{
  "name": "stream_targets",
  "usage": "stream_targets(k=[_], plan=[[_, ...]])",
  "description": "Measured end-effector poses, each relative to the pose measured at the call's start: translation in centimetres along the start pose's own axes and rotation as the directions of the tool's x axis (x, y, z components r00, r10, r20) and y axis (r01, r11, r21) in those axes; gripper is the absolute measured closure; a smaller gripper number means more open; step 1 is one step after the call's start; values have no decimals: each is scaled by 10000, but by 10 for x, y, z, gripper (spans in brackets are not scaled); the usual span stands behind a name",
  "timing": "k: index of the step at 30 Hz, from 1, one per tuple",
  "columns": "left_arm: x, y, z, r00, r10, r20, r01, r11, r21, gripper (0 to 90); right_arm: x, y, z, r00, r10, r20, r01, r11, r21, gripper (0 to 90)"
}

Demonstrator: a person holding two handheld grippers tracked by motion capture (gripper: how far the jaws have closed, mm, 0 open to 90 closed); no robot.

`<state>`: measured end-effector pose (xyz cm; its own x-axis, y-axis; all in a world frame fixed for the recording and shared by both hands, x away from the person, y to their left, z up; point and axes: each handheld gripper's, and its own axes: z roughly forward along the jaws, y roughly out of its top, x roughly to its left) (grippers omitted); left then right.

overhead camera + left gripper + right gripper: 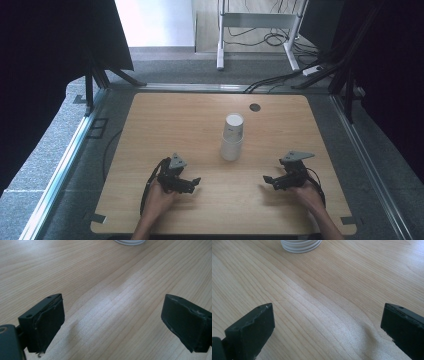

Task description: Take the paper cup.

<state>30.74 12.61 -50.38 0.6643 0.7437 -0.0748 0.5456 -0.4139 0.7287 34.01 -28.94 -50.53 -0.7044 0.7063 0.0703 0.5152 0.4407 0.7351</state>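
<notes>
Left gripper view, cup stack [129,242] cropped at top, jaws apart

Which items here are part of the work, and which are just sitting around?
In play: cup stack, left gripper, right gripper; both open, either side of the stack, not touching it.
Idle: dark disc at the table's far edge, floor cables, white stand.

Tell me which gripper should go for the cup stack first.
Probably the left. In the high view, the left gripper lies nearer the stack of white cups than the right gripper does. Both have open, empty jaws aimed toward it over bare table, so the edge is small.
</notes>
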Motion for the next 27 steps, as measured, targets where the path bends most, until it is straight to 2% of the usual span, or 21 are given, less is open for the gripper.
stream_targets(k=[14,17,21,27], plan=[[-1,0,1,10000,-14,94,15,10000,-88,48,6,4,-1,9994,-329,-73,329,9994,-75,0],[-1,1,1,9990,-294,322,302,9993,-223,35,7,5,-1,9993,-343,-119,341,9994,-104,0],[0,2,1,9985,-344,435,357,9990,-276,0,8,6,-1,9991,-373,-189,372,9993,-65,0],[-1,3,1,9989,-166,433,172,9998,-141,0,11,10,-2,9989,-419,-221,417,9991,-71,0]])
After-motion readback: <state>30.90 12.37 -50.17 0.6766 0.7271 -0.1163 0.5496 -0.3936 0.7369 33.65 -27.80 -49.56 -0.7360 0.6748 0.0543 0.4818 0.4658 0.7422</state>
